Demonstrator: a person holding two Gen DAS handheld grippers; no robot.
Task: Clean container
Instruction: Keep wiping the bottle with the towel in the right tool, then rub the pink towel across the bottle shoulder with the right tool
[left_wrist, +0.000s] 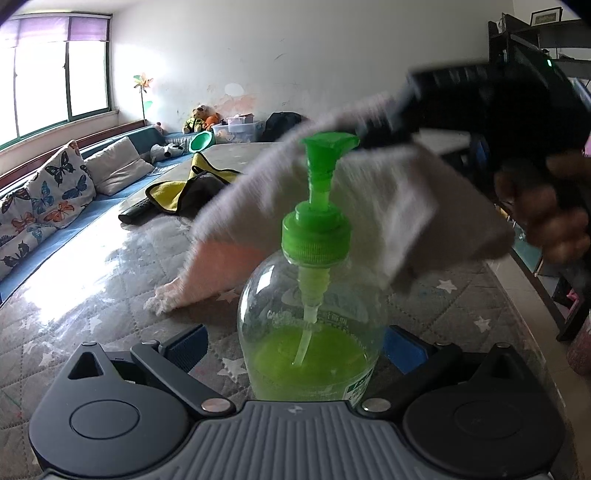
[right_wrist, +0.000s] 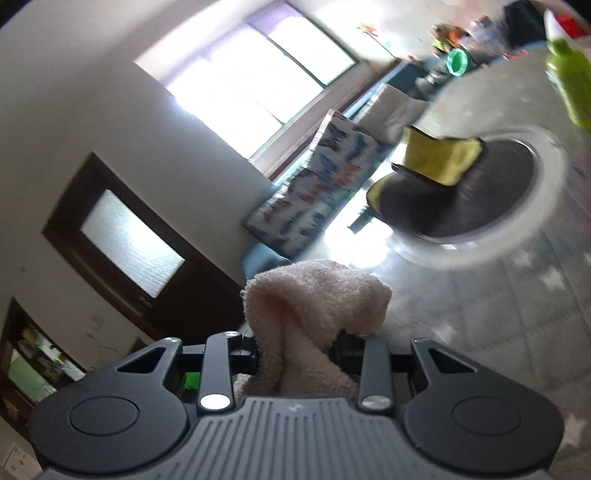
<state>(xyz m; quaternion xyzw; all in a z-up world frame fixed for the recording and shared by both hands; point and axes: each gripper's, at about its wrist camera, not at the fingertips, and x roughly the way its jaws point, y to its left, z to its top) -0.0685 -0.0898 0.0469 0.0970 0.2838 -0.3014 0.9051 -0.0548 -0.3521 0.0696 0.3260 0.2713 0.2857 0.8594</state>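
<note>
A clear pump bottle (left_wrist: 314, 332) with green liquid and a green pump stands on the table between the fingers of my left gripper (left_wrist: 295, 341). That gripper is open wide, and a strip of tablecloth shows between the left pad and the bottle. My right gripper (right_wrist: 295, 350) is shut on a pale pink towel (right_wrist: 314, 306). In the left wrist view, that right gripper (left_wrist: 384, 125) is blurred and holds the towel (left_wrist: 388, 206) just behind the pump head. A clear round container (right_wrist: 550, 192), blurred, lies ahead of the right gripper. The green bottle (right_wrist: 569, 85) shows at the top right.
A yellow and dark cloth (left_wrist: 184, 192) and a black handle (left_wrist: 135, 214) lie on the star-patterned tablecloth (left_wrist: 92, 314). A bench with butterfly cushions (left_wrist: 48, 199) runs along the left under the window. A hand (left_wrist: 554, 214) grips the right tool. Dark shelving (left_wrist: 535, 44) stands at the right.
</note>
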